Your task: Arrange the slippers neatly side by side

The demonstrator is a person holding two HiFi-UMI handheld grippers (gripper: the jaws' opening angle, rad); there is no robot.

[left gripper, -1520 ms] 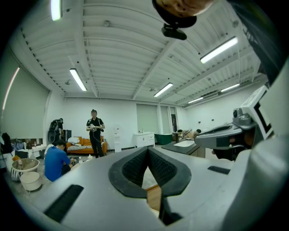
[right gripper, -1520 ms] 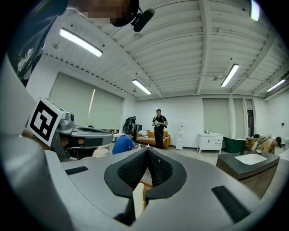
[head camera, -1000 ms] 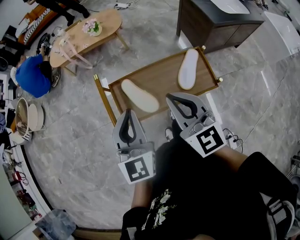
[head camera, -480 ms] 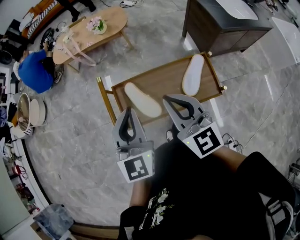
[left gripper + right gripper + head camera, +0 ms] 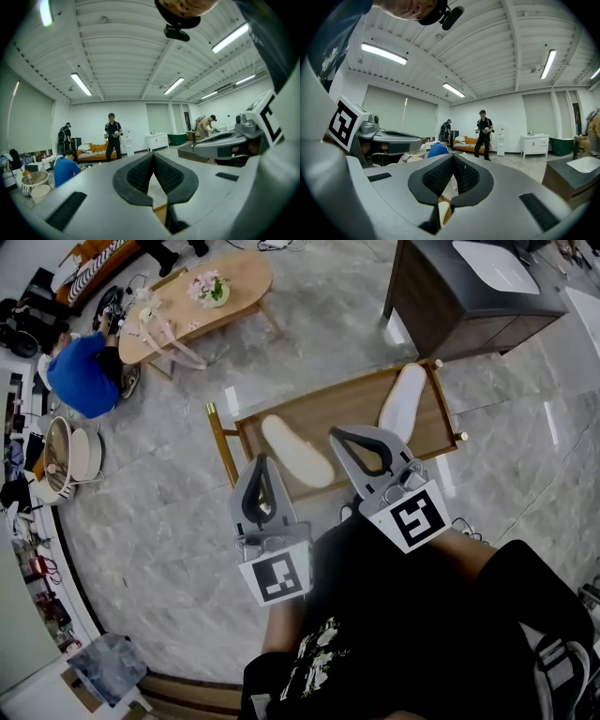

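Lying apart: smooth oval slippers (image 5: 296,451) (image 5: 403,401)

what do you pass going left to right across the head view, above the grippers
person in blue → oval table → cream slipper → white slipper

Head camera above; the others ride the left gripper (image 5: 261,460) and the right gripper (image 5: 337,433).
It looks steeply down; they face level across the room. All catch the person in blue (image 5: 82,376) (image 5: 63,169) (image 5: 438,150).
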